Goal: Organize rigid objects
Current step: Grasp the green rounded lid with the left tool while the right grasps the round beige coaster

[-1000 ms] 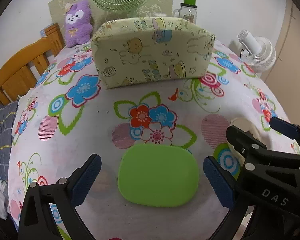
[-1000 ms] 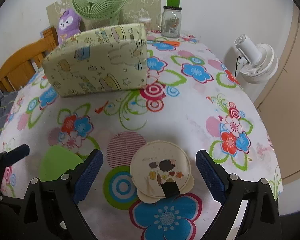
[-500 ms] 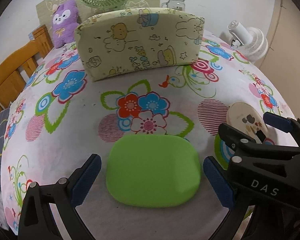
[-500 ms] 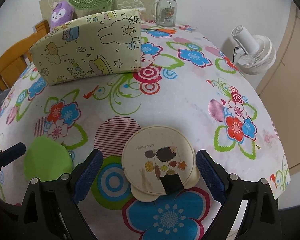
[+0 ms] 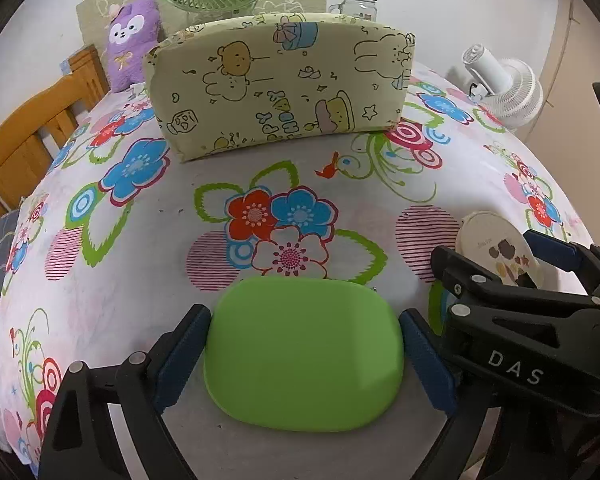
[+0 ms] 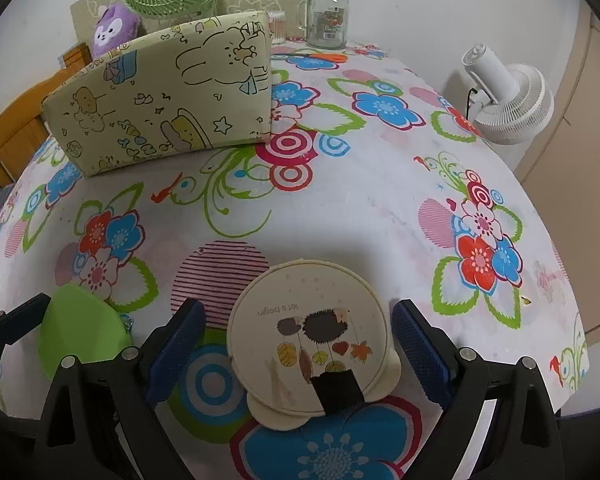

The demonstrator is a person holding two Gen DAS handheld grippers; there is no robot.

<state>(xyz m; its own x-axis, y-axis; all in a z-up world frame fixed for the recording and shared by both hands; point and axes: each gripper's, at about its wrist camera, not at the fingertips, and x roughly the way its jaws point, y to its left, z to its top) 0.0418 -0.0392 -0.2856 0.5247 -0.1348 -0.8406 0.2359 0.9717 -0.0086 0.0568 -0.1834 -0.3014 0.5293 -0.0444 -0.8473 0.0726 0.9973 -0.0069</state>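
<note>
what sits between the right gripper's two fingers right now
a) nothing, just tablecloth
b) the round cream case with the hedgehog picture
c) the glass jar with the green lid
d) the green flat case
b: in the right wrist view the round cream case lies between the blue pads of the right gripper, with gaps on both sides, so it is not yet gripped.

I see a plain lime-green case (image 5: 304, 352) and a cream round case (image 6: 308, 332) printed with brown hedgehogs and coloured leaves. Tablecloth (image 6: 380, 208): white, red-blue flowers, green swirls. Pouch (image 5: 280, 84): pale yellow, cartoon animals. Gripper pads (image 5: 184, 356) dark blue. Plush (image 5: 130, 40) purple.
</note>
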